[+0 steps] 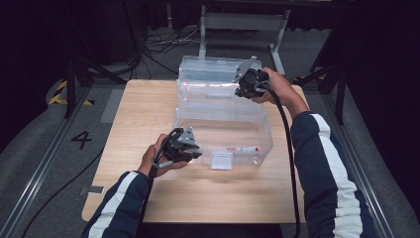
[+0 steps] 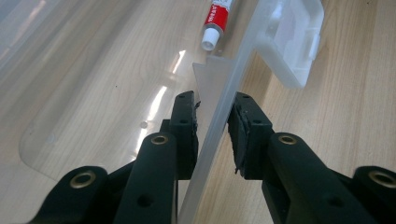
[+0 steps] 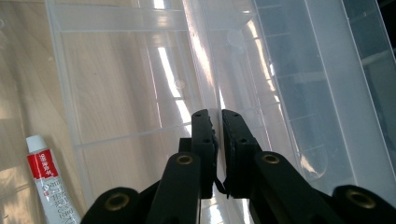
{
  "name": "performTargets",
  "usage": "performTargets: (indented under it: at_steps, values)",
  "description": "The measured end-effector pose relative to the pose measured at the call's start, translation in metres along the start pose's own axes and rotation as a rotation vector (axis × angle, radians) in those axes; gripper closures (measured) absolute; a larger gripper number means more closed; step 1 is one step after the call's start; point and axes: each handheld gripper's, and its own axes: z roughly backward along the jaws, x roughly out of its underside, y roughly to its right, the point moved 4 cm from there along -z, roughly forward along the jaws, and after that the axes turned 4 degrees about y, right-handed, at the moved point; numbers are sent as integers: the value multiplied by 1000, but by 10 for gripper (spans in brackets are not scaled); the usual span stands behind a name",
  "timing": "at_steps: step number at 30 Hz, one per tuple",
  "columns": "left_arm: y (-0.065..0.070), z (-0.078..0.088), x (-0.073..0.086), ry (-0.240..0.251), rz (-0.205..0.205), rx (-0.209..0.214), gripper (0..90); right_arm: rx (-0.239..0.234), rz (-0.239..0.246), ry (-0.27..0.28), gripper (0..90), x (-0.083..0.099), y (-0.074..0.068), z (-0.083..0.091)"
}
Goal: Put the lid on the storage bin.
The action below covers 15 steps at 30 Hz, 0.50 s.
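Note:
A clear plastic box (image 1: 267, 134) stands on the wooden table with its lid (image 1: 208, 67) swung open behind it. Inside, near the front wall, lies a small red-and-white tube (image 1: 245, 148) (image 2: 215, 21) (image 3: 49, 186). My left gripper (image 1: 198, 153) (image 2: 214, 100) straddles the box's front wall (image 2: 212, 135), just left of the white latch (image 1: 221, 159) (image 2: 292, 42), with its pads closed on the wall. Farther back, my right gripper (image 1: 242, 91) (image 3: 217, 114) is pinched on a thin clear edge of the lid (image 3: 299, 70) at its right side.
The table (image 1: 143, 114) has bare wood to the left and in front of the box. Behind it on the floor are cables (image 1: 158, 47) and a metal stand (image 1: 242, 22). A rail and a floor mark "4" (image 1: 81, 140) lie at the left.

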Motion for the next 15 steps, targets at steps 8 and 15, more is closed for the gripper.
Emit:
performTargets:
  at_steps: [8, 15]
  values:
    - [0, 0, 0, -1, 11, 0, 725, 3, 3, 27, 855, 0, -6, 6]
    - [1, -1, 0, 2, 12, -11, 717, 7, 8, 51, 855, 2, -15, 13]
